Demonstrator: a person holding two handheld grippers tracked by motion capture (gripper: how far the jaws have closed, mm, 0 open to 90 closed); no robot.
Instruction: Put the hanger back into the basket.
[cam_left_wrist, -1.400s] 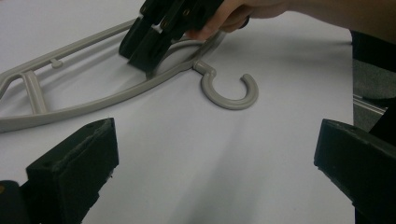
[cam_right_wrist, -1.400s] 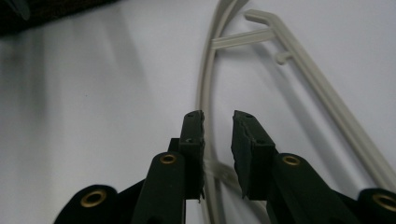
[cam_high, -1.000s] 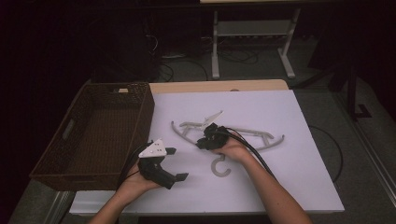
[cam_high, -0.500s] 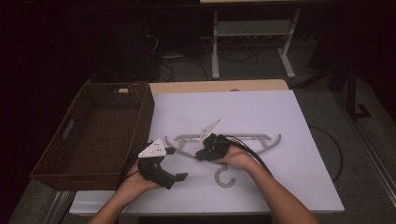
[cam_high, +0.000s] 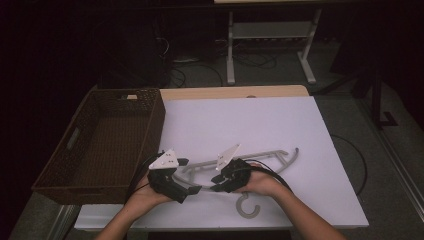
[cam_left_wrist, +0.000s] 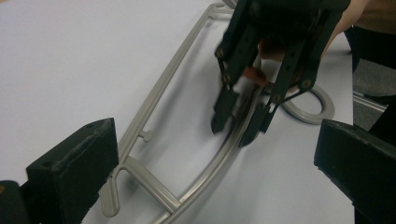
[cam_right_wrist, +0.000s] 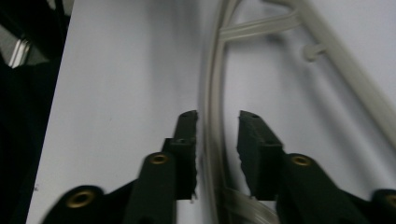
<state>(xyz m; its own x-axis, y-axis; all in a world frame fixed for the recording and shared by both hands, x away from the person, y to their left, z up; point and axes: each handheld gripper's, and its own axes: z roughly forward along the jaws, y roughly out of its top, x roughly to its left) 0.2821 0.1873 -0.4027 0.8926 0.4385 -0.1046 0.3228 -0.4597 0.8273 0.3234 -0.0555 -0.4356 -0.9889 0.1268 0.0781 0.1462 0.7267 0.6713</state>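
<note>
Grey plastic, a clothes hanger (cam_high: 245, 162) lies flat on the white sheet (cam_high: 260, 125) that covers my desk (cam_high: 235, 92), in the near half and well clear of the sheet's right and far edges. I have wide bare room beyond it and to its right; on the left the wicker basket (cam_high: 100, 145) stands along the sheet's edge, and the near edge is close under my hands. Its long axis runs roughly left to right across the desk, the right end raised slightly toward the far side, and the hook (cam_high: 248, 206) curls toward me at the near edge.

My right gripper (cam_high: 220, 181) points left along the hanger's curved bar. In the right gripper view (cam_right_wrist: 218, 154) its jaws have just been opening: the bar runs between them with a gap at each pad, so nothing is clamped. In the left gripper view the same gripper (cam_left_wrist: 238, 123) straddles the bar.

My left gripper (cam_high: 192, 190) sits at the hanger's left end, its jaws spread wide apart, with the hanger (cam_left_wrist: 182, 116) ahead of them and nothing between.
</note>
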